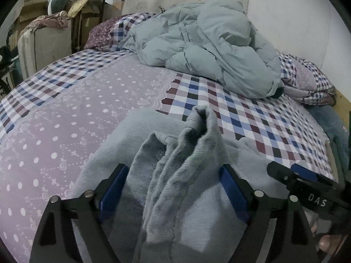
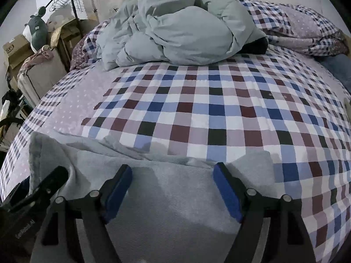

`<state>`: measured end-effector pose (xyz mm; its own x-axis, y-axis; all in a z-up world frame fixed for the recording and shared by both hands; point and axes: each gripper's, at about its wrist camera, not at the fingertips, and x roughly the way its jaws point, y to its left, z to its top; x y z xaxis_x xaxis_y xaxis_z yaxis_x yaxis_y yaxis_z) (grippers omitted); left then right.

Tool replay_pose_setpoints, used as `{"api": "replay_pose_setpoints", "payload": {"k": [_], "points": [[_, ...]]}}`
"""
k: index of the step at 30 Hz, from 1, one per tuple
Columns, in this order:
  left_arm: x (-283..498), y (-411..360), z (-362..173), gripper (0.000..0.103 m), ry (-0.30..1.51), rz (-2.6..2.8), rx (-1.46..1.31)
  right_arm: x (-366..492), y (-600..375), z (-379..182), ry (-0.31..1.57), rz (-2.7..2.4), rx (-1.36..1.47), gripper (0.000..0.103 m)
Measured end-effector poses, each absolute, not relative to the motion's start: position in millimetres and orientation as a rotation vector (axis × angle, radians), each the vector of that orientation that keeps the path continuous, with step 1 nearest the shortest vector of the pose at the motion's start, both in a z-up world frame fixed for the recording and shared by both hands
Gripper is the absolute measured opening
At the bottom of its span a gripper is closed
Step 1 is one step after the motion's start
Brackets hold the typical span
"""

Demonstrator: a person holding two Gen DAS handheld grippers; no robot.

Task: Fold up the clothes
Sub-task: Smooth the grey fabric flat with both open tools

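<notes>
A light grey-blue garment (image 1: 188,214) lies on the near part of the bed. In the left wrist view a bunched ridge of it (image 1: 197,131) stands up between the blue pads of my left gripper (image 1: 173,171). The jaws are wide apart, and the right pad (image 1: 232,188) touches the cloth. In the right wrist view my right gripper (image 2: 172,171) hovers open over a flat part of the garment (image 2: 171,197), with nothing between its pads. Each gripper shows at the edge of the other's view: the right gripper (image 1: 285,175) and the left gripper (image 2: 52,179).
The bed wears a checked sheet (image 2: 219,114) with a lilac dotted panel (image 1: 65,131). A crumpled pale green duvet (image 1: 208,43) and checked pillows (image 2: 307,28) fill the far end. Cardboard boxes (image 2: 15,52), a plush toy (image 2: 37,28) and a clothes rack (image 2: 72,2) stand left of the bed.
</notes>
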<state>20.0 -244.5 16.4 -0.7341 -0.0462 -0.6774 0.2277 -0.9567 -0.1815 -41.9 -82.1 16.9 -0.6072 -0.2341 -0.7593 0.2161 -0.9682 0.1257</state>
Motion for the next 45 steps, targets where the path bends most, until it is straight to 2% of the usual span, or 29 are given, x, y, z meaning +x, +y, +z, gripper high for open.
{"api": "replay_pose_setpoints", "payload": {"k": [7,11,15,18,25,31,36,42,45], "points": [[25.0,-242.8,29.1,0.088,0.365,-2.759,1.063,-39.8,-82.6,23.5,-0.009,-2.616,1.23,0.081],[37.5,-235.8,53.9,0.088,0.36,-2.816,0.985,-26.0,-75.5,48.0,-0.045,-2.637,1.172,0.081],[49.0,-215.5,72.1,0.088,0.233,-2.874,0.902,1.4,-71.9,68.6,0.036,-2.636,1.115,0.081],[39.4,-211.0,60.2,0.089,0.099,-2.799,0.953,15.2,-74.8,63.6,0.147,-2.574,1.13,0.081],[20.2,-240.3,25.6,0.09,0.279,-2.716,1.116,27.7,-83.0,38.9,0.367,-2.542,1.123,0.082],[31.3,-235.4,32.8,0.09,0.246,-2.72,1.087,40.0,-78.6,45.1,0.373,-2.548,1.114,0.081],[62.0,-227.0,45.6,0.09,0.215,-2.762,1.069,84.5,-61.4,58.8,0.288,-2.568,1.036,0.081],[96.5,-211.6,39.7,0.09,0.198,-2.787,1.131,138.6,-56.4,56.8,0.381,-2.608,0.903,0.081],[121.5,-207.3,40.5,0.09,0.13,-2.782,1.082,152.0,-57.4,48.1,0.405,-2.604,0.907,0.081]]}}
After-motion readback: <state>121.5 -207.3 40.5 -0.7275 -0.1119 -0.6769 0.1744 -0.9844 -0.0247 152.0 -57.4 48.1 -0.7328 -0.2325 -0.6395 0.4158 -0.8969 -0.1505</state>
